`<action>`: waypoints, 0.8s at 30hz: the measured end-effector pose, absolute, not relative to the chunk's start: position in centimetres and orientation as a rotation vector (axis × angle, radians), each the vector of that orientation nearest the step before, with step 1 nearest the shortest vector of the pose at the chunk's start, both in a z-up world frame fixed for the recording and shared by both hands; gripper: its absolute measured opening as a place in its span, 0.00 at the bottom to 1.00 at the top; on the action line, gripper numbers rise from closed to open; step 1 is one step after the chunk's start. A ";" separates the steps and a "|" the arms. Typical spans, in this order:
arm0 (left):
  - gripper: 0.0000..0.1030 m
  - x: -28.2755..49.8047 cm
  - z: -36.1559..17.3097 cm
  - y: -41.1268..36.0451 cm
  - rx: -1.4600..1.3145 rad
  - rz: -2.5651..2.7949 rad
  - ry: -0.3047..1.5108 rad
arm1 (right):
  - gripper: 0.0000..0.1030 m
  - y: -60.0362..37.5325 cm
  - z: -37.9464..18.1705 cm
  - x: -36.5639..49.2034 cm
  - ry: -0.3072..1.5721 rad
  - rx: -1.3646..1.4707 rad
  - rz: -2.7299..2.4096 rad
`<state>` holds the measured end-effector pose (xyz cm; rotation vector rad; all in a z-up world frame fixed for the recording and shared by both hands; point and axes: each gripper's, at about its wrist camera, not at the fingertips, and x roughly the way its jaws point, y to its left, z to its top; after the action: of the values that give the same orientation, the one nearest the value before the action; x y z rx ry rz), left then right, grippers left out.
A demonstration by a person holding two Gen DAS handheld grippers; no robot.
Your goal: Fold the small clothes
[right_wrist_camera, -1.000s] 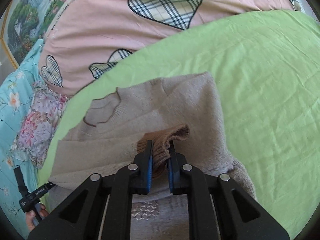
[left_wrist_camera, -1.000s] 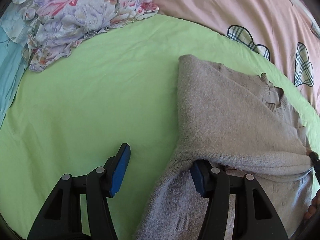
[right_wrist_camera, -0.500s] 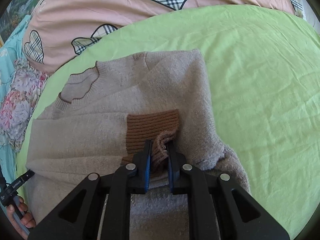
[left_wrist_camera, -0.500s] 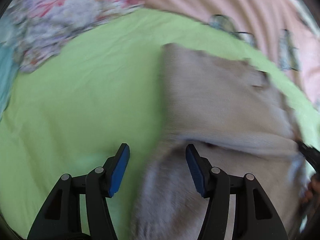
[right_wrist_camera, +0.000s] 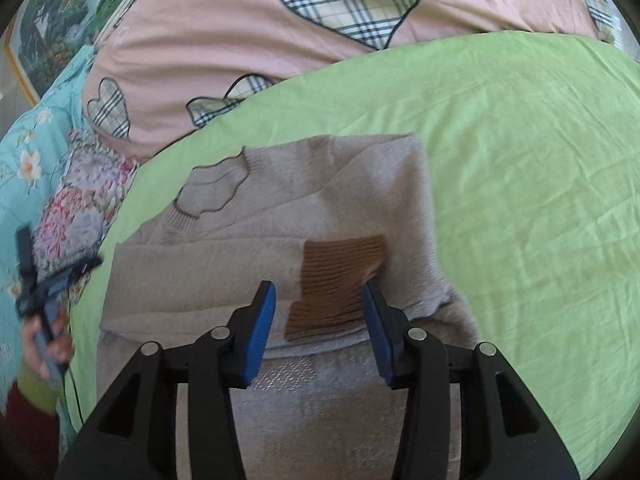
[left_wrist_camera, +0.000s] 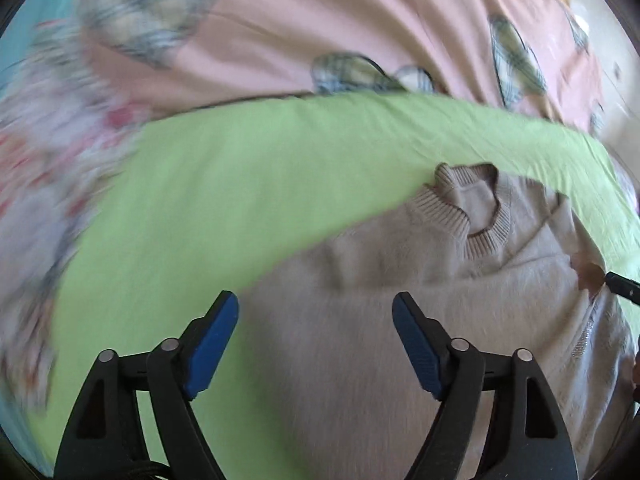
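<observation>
A beige knit sweater (right_wrist_camera: 280, 220) lies on the green sheet (right_wrist_camera: 520, 160), its sleeves folded across the chest. The brown ribbed cuff (right_wrist_camera: 340, 280) rests flat on it. My right gripper (right_wrist_camera: 318, 286) hovers over the cuff with jaws opening; the cuff lies loose between the pads, brushing the right one. In the left wrist view the sweater (left_wrist_camera: 400, 252) shows its ribbed collar (left_wrist_camera: 484, 220). My left gripper (left_wrist_camera: 314, 300) hangs above the sweater's shoulder edge, jaws opening wide, with nothing pinched. This view is motion-blurred.
A pink quilt (right_wrist_camera: 240, 40) with plaid hearts borders the sheet at the back. A floral garment (right_wrist_camera: 80, 200) and teal floral cloth (right_wrist_camera: 36, 152) lie at the left. A hand (right_wrist_camera: 44, 340) holds the other gripper there. The sheet's right side is bare.
The right gripper let go of the brown cuff, which now lies flat on the sweater. The left gripper swung from the sweater's side to over its shoulder and collar, and its jaws widened.
</observation>
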<state>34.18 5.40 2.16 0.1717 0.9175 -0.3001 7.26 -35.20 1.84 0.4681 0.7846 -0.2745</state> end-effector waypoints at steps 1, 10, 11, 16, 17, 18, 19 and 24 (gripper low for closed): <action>0.78 35.8 1.6 4.8 0.203 -0.302 0.942 | 0.49 -34.8 1.6 7.4 0.792 0.471 -0.260; 0.78 40.9 -2.6 3.4 0.315 -0.387 1.038 | 0.52 -35.9 3.4 13.3 0.797 0.284 -0.202; 0.78 40.9 -2.7 3.5 0.317 -0.390 1.032 | 0.57 -36.5 3.9 14.9 0.791 0.231 -0.205; 0.47 39.5 -3.0 3.5 0.316 -0.435 0.992 | 0.69 -38.6 3.7 23.0 0.823 -0.002 -0.157; 0.19 39.2 -2.9 3.3 0.326 -0.441 0.978 | 0.70 -38.8 2.8 24.5 0.859 -0.026 -0.131; 0.05 38.8 -2.8 3.0 0.344 -0.429 0.961 | 0.70 -39.1 2.1 25.4 0.889 -0.037 -0.124; 0.06 38.5 -2.7 2.6 0.366 -0.385 0.940 | 0.70 -39.5 0.8 26.6 0.942 -0.047 -0.132; 0.06 36.9 -1.5 3.0 0.404 -0.189 0.828 | 0.08 -41.0 -0.2 26.9 0.965 0.004 -0.268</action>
<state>36.94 2.95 -1.52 0.4044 0.8280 -0.1885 26.93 -40.98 -0.22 0.0040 0.9654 -0.2678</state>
